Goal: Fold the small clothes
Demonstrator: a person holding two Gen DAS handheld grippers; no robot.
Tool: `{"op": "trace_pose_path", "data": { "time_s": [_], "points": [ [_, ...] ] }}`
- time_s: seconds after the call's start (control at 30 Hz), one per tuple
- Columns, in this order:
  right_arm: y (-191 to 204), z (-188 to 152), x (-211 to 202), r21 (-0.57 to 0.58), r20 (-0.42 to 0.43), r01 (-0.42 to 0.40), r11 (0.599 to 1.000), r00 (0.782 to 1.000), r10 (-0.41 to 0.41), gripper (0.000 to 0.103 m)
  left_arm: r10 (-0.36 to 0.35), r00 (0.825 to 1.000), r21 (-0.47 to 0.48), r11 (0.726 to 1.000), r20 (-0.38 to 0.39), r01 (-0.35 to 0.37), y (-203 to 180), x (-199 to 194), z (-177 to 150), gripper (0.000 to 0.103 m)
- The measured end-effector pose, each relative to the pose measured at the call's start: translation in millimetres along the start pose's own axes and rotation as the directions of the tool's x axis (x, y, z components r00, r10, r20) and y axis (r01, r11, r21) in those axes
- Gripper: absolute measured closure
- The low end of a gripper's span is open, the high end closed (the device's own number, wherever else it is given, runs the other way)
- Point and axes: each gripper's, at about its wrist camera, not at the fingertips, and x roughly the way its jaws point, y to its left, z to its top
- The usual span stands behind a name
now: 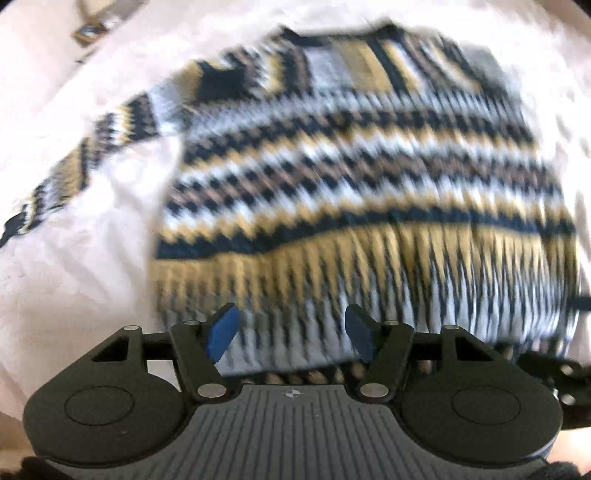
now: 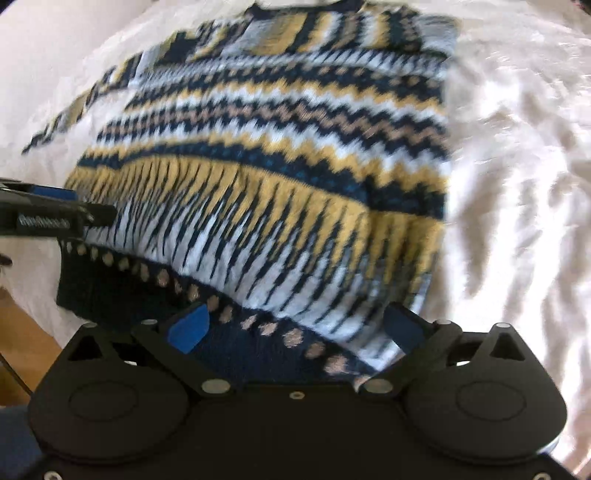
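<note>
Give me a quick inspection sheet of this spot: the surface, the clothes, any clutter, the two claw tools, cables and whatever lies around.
Surface: white sheet, creased, covering the whole work area.
Job's things: one patterned sweater lying mostly flat, neck far, dark hem near; one sleeve spread out to the side. No fold seen yet.
Clutter: a small blurred object at the far edge, too unclear to name.
Grippers: left gripper jaws apart over the lower sweater, nothing pinched; right gripper jaws apart over the hem, nothing pinched.
Cables: nothing seen.
Surroundings: a strip of wooden floor beside the sheet.
</note>
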Motion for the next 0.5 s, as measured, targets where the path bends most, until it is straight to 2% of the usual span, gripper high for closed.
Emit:
{"op": "trace_pose_path", "data": {
  "time_s": [0.1,0.2,0.37,0.5],
  "points": [
    [-7.0,0.5,-19.1,0.035,0.047,0.019,0.999,0.999,-0.021,0.002,0.006,0.998,-0.105,0.995,0.057,0.000,30.2,-8.6,6.9,0.040],
    [-12.8,6.9,-36.0,0.074,0.092,0.028,0.997,0.995,-0.035,0.002,0.024,0.996,-0.222,0.975,0.091,-0.003,64.3,-11.4,11.9,0.040],
    [-9.8,32.7,-53.1,0.119,0.158,0.035,0.992,0.986,-0.054,0.002,0.062,0.993,-0.383,0.924,0.105,-0.017,129.2,-4.2,13.7,0.040],
    [5.0,59.8,-54.4,0.148,0.177,0.024,0.989,0.983,-0.050,0.002,0.101,0.990,-0.490,0.871,0.096,-0.041,186.6,9.3,13.5,0.040]
  ]
}}
